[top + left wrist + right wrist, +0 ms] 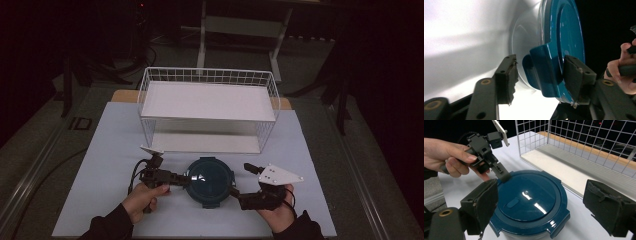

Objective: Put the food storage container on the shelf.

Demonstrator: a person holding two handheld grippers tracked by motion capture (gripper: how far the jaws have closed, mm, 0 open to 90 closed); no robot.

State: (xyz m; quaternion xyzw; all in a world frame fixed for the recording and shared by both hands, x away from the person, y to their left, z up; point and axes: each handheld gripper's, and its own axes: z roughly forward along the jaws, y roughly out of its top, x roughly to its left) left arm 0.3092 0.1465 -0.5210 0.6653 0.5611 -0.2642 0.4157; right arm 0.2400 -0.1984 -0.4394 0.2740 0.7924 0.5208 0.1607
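A round container with a dark teal lid (pixel 210 181) sits on the white mat in front of the wire rack. My left gripper (pixel 186 180) comes in level from the left, its jaws either side of the lid's latch tab (pixel 544 72). One pad (pixel 574 75) touches the lid's top, while the other pad (pixel 507 80) stands a small gap away from the tab. In the right gripper view, the left gripper's upper jaw rests on the lid (pixel 529 200). My right gripper (pixel 240 180) is at the container's right side, open wide (pixel 545 203), with neither pad touching the lid.
A white wire rack (pixel 207 75) with two shelves stands just behind the container, its lower shelf (pixel 556 170) close by. The white mat (pixel 110 150) covers the table. Both hands hold the grippers near the table's front edge.
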